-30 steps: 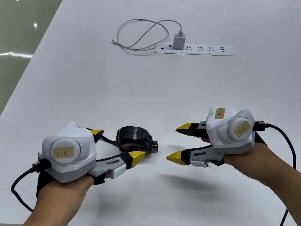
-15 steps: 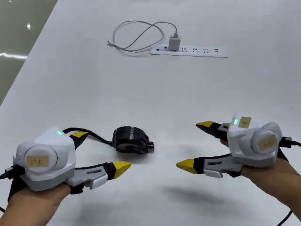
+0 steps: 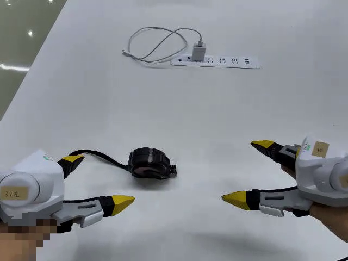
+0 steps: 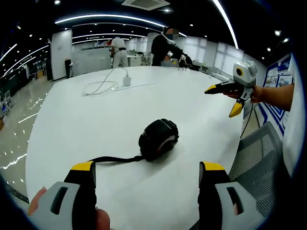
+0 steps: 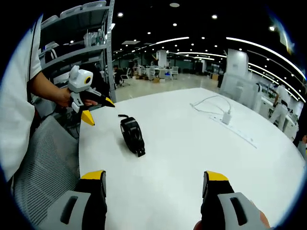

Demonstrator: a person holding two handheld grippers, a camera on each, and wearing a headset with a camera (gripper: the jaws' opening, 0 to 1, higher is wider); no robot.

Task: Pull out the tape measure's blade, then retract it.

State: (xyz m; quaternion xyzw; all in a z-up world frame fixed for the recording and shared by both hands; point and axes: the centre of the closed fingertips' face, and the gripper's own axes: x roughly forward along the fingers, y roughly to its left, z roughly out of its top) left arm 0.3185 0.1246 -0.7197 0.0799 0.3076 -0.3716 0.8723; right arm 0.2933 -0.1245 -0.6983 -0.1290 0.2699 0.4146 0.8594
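Tape measure (image 3: 150, 163), a black case, is seen lying on the white table (image 3: 228, 119) between the two hand-held grippers and nearer the left one, touched by neither. A black strap (image 3: 100, 156) is run out from its left side across the table toward the left gripper (image 3: 98, 180). The end of the blade is seen as a small tab close against the right end of the case.

The left gripper is held with its yellow-tipped jaws spread wide and nothing between them; in the left gripper view the case is framed ahead of the jaw tips and apart from them. The right gripper (image 3: 248, 172) is likewise held wide open and unloaded, well to the right of the case, its tips pointed toward it.

At the far side of the table a white power strip (image 3: 217, 60) is laid, with a white charger (image 3: 198, 53) plugged in and its cable (image 3: 157, 46) looped beside it.
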